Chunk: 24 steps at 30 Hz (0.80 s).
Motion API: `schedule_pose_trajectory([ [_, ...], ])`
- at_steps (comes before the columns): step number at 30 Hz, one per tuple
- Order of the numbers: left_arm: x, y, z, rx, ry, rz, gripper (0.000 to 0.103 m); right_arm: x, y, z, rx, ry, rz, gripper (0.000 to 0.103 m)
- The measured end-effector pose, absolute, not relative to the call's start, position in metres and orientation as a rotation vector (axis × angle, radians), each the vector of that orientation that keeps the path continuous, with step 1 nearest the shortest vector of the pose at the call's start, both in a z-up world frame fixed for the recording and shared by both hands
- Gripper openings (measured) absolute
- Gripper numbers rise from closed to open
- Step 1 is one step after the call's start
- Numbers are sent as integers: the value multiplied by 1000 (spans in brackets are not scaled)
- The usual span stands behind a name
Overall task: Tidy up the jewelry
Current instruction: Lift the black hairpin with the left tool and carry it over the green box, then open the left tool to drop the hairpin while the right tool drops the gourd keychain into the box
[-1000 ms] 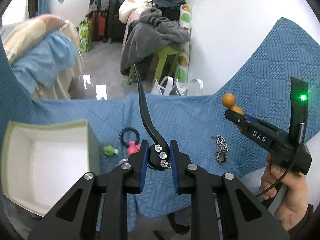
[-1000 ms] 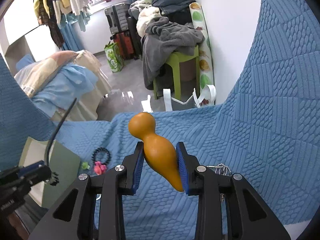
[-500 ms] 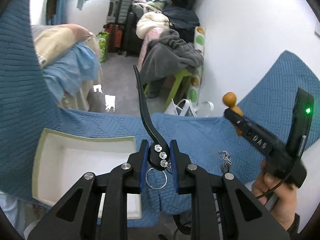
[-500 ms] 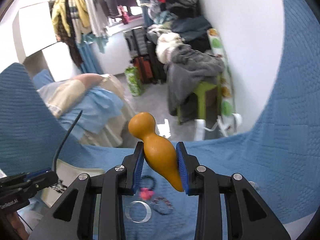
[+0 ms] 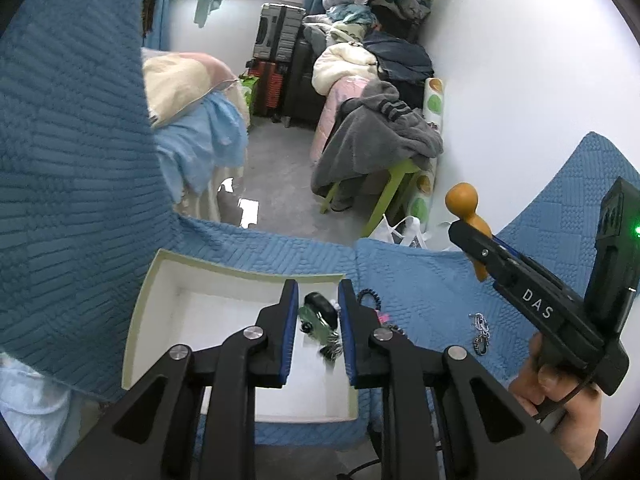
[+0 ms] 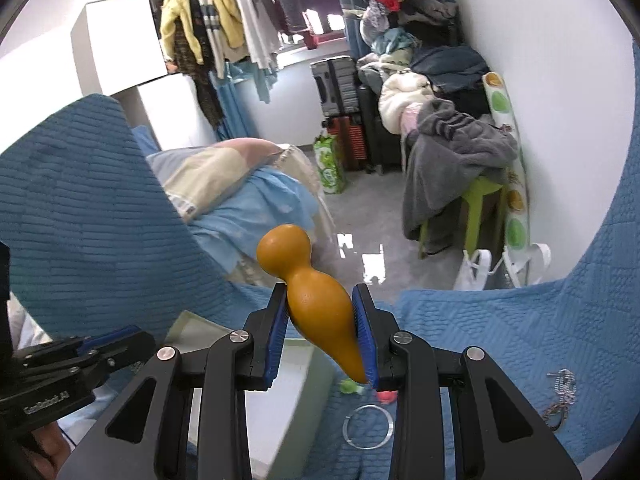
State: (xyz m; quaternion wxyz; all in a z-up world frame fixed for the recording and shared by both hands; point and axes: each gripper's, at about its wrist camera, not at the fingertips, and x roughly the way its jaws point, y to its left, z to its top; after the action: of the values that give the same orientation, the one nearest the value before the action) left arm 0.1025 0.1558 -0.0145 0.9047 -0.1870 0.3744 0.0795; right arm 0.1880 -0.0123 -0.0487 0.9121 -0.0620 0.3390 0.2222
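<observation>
My left gripper (image 5: 319, 294) hangs over the white box with a pale green rim (image 5: 240, 270). A black hair clip with rhinestones (image 5: 320, 320) sits between its blue pads, blurred. The clip's long tail is tipped away and the jaws are closing on it. My right gripper (image 6: 320, 296) is shut on an orange gourd-shaped piece (image 6: 284, 252), which sticks up past the fingertips. In the left wrist view the right gripper (image 5: 468, 232) hovers to the right with the gourd (image 5: 462, 202). In the right wrist view the left gripper (image 6: 140, 340) is at the lower left beside the box (image 6: 304, 400).
On the blue quilted cloth (image 5: 420, 276) lie a black bead bracelet (image 5: 368, 294) and a silver chain (image 5: 480, 332). A silver ring (image 6: 368, 426), a green bead (image 6: 350, 386) and a pink piece (image 6: 386, 396) lie to the right of the box. Beyond the edge are floor, bed and stool.
Both grippers have swung left and a little up, so the box now lies under the left one. The clip's tail, upright before, has tipped out of sight. The gourd stays gripped.
</observation>
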Motion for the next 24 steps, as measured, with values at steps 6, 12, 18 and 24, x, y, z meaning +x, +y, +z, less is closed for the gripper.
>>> schedule_pose_trajectory([
  [6, 90, 177, -35, -439, 780, 165, 15, 179, 12, -71, -164, 754, 497, 30],
  [12, 85, 203, -71, -513, 832, 178, 15, 172, 42, -111, -212, 868, 551, 30],
  [18, 82, 219, -96, -558, 880, 211, 15, 165, 61, -149, -265, 975, 565, 30],
  [24, 89, 223, -107, -563, 903, 218, 15, 167, 59, -173, -279, 1055, 538, 30],
])
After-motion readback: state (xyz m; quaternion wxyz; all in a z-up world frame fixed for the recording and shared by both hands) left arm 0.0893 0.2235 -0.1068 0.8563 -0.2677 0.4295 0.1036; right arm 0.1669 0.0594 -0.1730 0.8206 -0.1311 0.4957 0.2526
